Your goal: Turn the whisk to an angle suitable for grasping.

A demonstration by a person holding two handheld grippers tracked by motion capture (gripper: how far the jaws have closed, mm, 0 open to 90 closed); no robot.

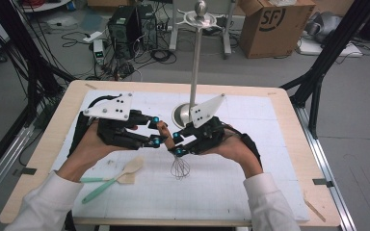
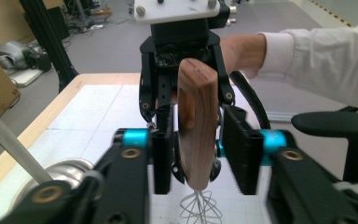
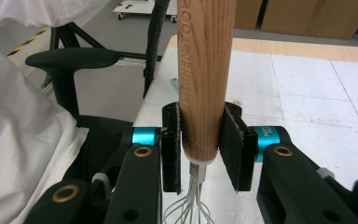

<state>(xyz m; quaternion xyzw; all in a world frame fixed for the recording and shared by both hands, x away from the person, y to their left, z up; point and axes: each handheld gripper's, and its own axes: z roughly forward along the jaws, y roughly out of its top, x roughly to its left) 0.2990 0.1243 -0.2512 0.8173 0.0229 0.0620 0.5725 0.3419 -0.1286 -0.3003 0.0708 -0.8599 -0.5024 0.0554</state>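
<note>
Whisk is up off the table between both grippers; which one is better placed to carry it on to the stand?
Right. The right gripper clamps the whisk low on its wooden handle, while the left gripper pads stand apart from it.

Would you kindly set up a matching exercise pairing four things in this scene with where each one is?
Things:
1. whisk
2. spatula
3. stand
4. box

Places:
A. on the floor behind the table
B. lying on the mat, near the left forearm
C. upright at the far side of the mat
D. held between the two hand-held grippers, wires down

Pairs: 1-D, 2-B, 3-C, 4-A
</note>
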